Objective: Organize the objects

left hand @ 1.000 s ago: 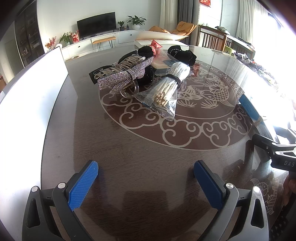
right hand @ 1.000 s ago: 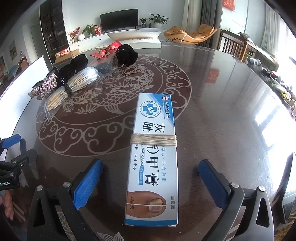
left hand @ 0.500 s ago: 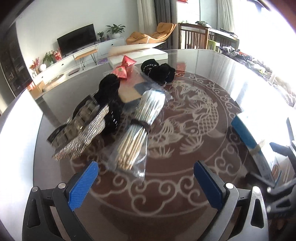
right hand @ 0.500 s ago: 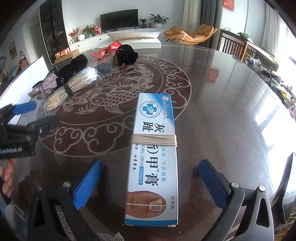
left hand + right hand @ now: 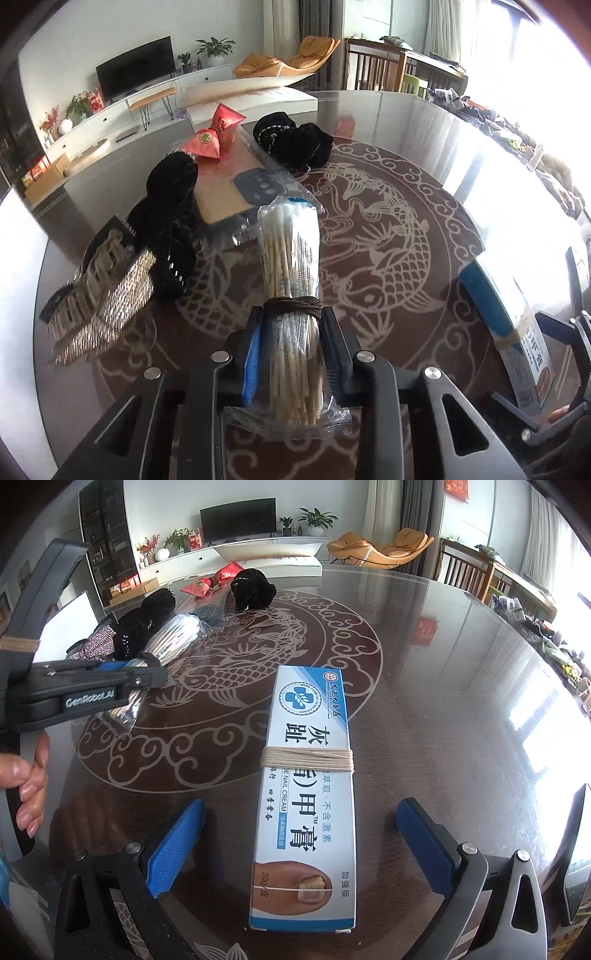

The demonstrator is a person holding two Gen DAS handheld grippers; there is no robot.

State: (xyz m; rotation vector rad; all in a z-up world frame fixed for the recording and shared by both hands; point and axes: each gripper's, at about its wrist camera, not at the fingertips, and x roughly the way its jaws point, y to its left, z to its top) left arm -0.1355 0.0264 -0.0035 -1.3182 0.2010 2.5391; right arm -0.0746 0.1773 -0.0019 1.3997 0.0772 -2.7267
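Note:
A clear bag of cotton swabs (image 5: 288, 251), tied with a dark band, lies on the round table (image 5: 443, 701). My left gripper (image 5: 291, 314) is closing on its near end, just below the band, and both blue pads press on the bag. From the right wrist view the left gripper (image 5: 147, 675) comes in from the left onto the swabs (image 5: 177, 638). My right gripper (image 5: 301, 808) stands open, its fingers wide apart on either side of a blue-and-white nail cream box (image 5: 310, 738) bound with string, without touching it. The same box (image 5: 517, 332) shows at the right.
Left of the swabs lie a sparkly hair clip (image 5: 99, 295) and a black velvet piece (image 5: 170, 206). Behind are a packaged card (image 5: 229, 188), a red bow (image 5: 212, 134) and black scrunchies (image 5: 291, 142). A white board (image 5: 18, 295) borders the table's left. A person's hand (image 5: 29, 782) holds the left gripper.
My left gripper moved forward across the table to the swab bag and its jaws went from wide open to closed around the bag. The right gripper and the box stayed put.

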